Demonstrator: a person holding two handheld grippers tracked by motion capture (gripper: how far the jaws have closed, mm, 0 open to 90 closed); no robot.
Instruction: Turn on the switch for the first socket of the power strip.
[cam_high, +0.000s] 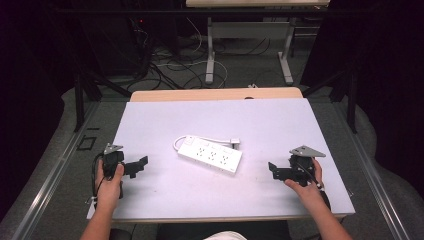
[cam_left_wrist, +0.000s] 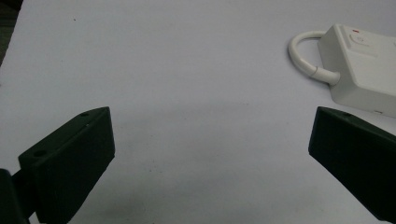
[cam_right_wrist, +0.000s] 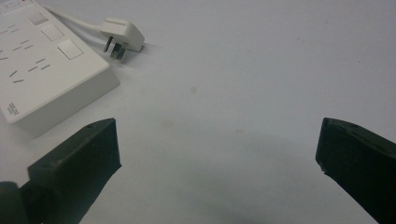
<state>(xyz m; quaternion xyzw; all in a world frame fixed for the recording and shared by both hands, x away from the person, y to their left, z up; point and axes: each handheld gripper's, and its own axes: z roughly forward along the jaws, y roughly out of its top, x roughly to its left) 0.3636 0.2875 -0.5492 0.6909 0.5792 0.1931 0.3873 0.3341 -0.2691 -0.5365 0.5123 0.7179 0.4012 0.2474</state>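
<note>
I hold my left gripper (cam_high: 141, 165) at nine o'clock and my right gripper (cam_high: 274, 170) at three, both with jaws spread wide and empty. The power strip (cam_high: 210, 154) lies mid-tabletop (cam_high: 280, 125), its plug (cam_right_wrist: 122, 35) at one o'clock. I'd approach each short end squarely, avoiding the cable (cam_left_wrist: 306, 58).

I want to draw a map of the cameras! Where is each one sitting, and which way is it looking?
High view: sits above the person's side, looking forward and down on the white table; both forearms, left claw and right claw show.
Left gripper view: rides the left claw, looking between its open black jaws across the table toward the power strip.
Right gripper view: rides the right claw, looking between its open jaws toward the strip and its plug.
All three views share the power strip.
</note>
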